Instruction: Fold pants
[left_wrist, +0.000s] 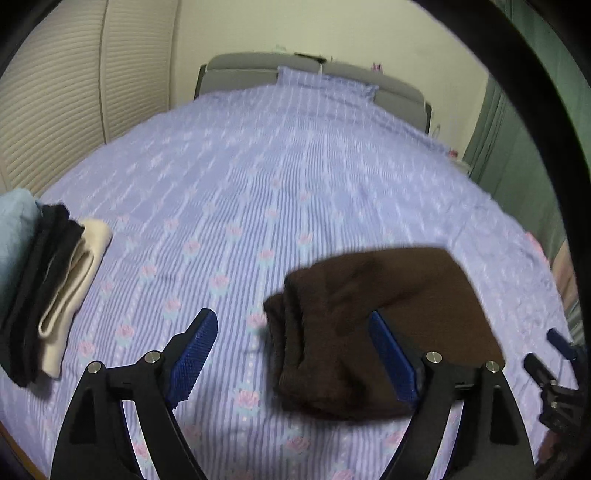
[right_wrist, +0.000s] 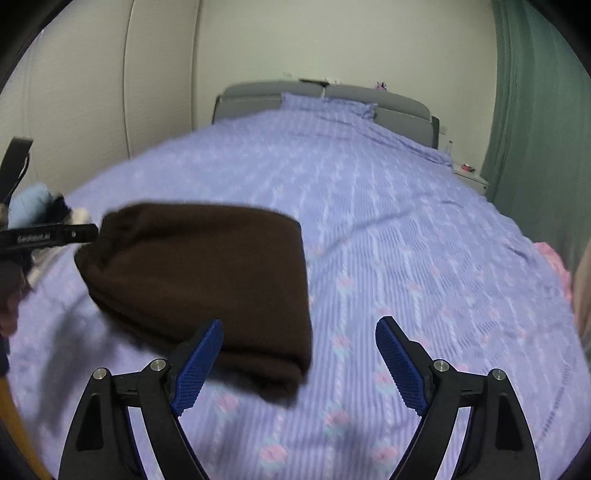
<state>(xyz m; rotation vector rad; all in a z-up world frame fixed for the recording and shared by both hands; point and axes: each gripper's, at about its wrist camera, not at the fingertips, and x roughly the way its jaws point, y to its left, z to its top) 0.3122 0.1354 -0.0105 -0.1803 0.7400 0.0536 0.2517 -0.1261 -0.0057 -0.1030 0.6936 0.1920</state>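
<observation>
The dark brown pants (left_wrist: 376, 325) lie folded into a compact bundle on the purple flowered bedspread (left_wrist: 258, 184). In the right wrist view the pants (right_wrist: 207, 284) sit left of centre. My left gripper (left_wrist: 291, 328) is open and empty above the bed, its right finger over the bundle's near edge. My right gripper (right_wrist: 299, 336) is open and empty, its left finger over the bundle's near right corner. The right gripper's tip shows in the left wrist view at the right edge (left_wrist: 554, 365). The left gripper's body shows in the right wrist view at the far left (right_wrist: 44, 236).
A stack of folded clothes, black (left_wrist: 40, 291), cream (left_wrist: 74, 291) and light blue (left_wrist: 14, 229), lies at the bed's left edge. A pillow (left_wrist: 325, 83) and grey headboard (left_wrist: 240, 70) are at the far end. A green curtain (right_wrist: 535, 129) hangs on the right.
</observation>
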